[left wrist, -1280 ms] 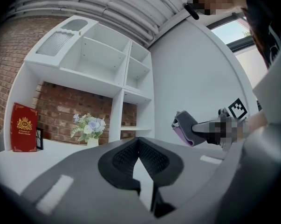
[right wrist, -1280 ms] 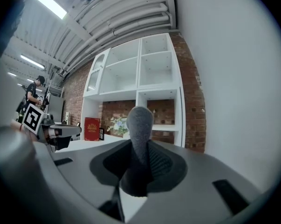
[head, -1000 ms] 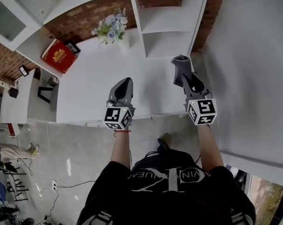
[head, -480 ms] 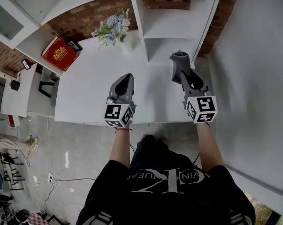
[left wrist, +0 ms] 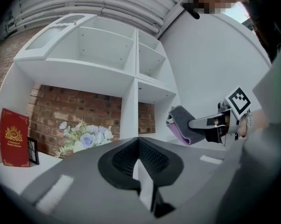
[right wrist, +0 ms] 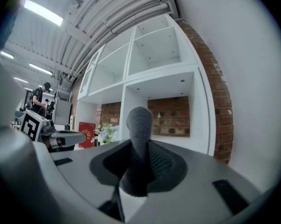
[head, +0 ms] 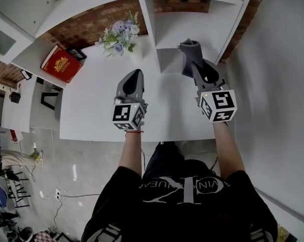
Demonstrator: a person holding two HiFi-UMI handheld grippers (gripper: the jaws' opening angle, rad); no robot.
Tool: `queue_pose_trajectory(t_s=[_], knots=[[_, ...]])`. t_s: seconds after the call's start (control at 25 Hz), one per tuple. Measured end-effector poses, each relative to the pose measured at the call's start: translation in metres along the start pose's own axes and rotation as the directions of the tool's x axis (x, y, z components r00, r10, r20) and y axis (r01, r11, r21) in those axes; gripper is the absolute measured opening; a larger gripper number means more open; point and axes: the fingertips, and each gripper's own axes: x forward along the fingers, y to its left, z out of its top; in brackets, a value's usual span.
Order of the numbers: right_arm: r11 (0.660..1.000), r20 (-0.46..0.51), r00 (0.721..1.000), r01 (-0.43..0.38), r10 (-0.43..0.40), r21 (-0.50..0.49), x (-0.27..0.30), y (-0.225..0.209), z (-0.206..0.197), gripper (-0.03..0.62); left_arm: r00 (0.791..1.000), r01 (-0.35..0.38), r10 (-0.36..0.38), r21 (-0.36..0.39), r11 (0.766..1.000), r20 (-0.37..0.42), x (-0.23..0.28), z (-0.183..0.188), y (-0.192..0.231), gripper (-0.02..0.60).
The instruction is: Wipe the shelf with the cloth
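- Here, my right gripper (head: 196,67) is clamped on the cloth (head: 188,49). In the right gripper view the grey cloth (right wrist: 139,120) stands up from between the closed-in jaws of the right gripper (right wrist: 139,148).
- The cloth hangs before the mouth of the lower compartment of the white shelf (head: 146,29). I cannot tell whether it touches the board there.
- From the left gripper view, the cloth (left wrist: 182,125) shows a purple face under its grey one, in front of the shelf (left wrist: 131,106).
- My left gripper (head: 134,75) is over the white tabletop (head: 91,110), left of the shelf and well apart from it. Its jaws meet with nothing between them (left wrist: 138,146).
- Writing: each gripper carries a cube of black-and-white square markers. The red book (head: 61,63) bears a gold emblem; its lettering is too small for me to read. White print crosses the black shirt, upside down in the head view, and I cannot read it whole.
- Surroundings: a bunch of pale flowers (head: 119,32) stands just left of the shelf's left upright. Farther left of the shelf are the red book and a small black frame (head: 77,53), against a brick wall (head: 91,19).
- Far left of the shelf, the right gripper view shows a person (right wrist: 37,97) standing in the background.
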Motion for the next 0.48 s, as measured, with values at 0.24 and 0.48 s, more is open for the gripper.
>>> queue_pose_trajectory(t_s=[0.24, 0.48], knots=[[0.999, -0.071, 0.998, -0.001, -0.003, -0.044, 0.054, -0.006, 0.015, 0.104, 1.000, 0.011, -0.011, -0.005, 1.000, 0.008, 0.039, 0.003, 0.020, 0.012], [0.993, -0.172, 0.985, -0.005, -0.015, -0.115, 0.108, -0.008, 0.024, 0.104, 1.000, 0.010, -0.010, -0.012, 1.000, 0.010, 0.069, 0.004, 0.042, 0.012]])
